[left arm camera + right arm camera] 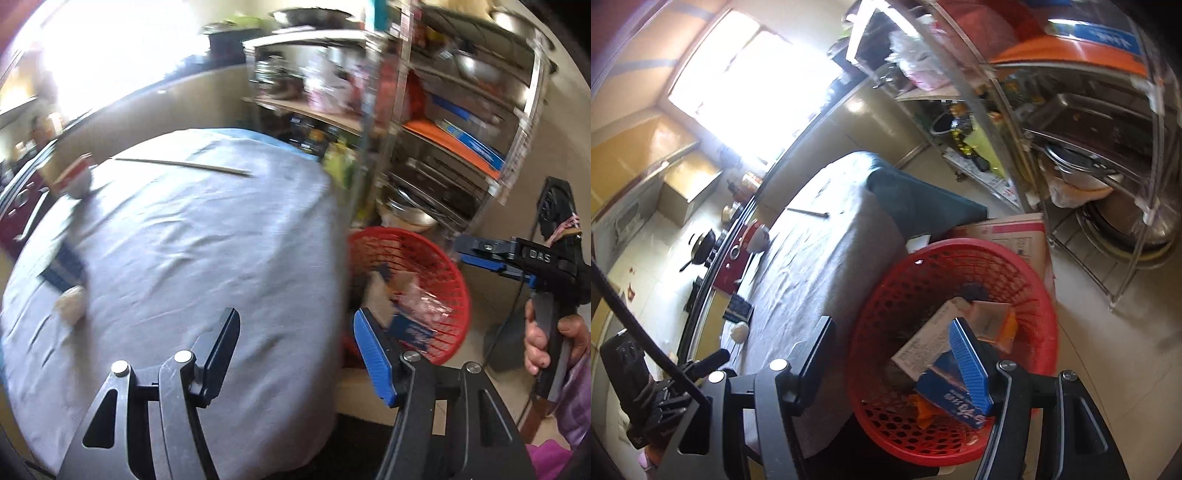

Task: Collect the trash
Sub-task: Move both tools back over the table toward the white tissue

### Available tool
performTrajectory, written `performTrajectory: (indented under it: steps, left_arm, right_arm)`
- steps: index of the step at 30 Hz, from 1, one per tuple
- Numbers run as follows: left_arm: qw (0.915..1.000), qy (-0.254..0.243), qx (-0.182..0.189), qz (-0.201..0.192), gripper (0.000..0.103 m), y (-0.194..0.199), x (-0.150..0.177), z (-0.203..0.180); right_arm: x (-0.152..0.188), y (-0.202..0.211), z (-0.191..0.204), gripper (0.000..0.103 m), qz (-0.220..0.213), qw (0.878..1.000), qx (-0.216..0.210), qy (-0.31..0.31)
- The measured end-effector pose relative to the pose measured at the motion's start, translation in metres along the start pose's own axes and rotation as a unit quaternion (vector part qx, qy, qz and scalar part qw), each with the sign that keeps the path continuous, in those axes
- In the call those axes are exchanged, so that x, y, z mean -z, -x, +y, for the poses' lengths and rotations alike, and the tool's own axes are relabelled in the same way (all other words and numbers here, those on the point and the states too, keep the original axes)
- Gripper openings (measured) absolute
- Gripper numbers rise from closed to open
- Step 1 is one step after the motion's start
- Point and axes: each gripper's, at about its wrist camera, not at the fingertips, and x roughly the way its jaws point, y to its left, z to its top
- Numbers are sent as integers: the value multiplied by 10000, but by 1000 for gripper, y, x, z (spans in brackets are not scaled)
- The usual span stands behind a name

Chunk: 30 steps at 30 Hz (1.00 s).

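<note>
Trash basket (1015,258) beneath wide-open, empty right claw (897,362).

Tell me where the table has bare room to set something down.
The middle of the grey tablecloth is bare, between the stick and the basket-side edge. The far edge is crowded: dark packet, white lump, cup.

Basket (1027,295) stands right of the table (820,258), boxes (923,350) inside.
</note>
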Motion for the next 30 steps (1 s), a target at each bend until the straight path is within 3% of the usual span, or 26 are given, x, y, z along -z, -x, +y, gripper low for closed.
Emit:
performTrajectory:
  steps: [5,15,24,30]
  left_arm:
    - [9969,555,-515,-232,65,25,16,49]
    - [9765,1581,-1422,-340,66,58,64,135]
    - [9577,2134,-1911,-290,66,69,89,177]
    - [9537,2230,-2010,-194,66,66,100,184]
  right_arm:
    - [-1,-8,37,68,36,9992,-158,372]
    - [10,-28,96,68,218,9945,-348,963]
    - [13,-48,143,68,346,9890,-634,1292]
    - [28,-61,169,68,507,9820,-743,1664]
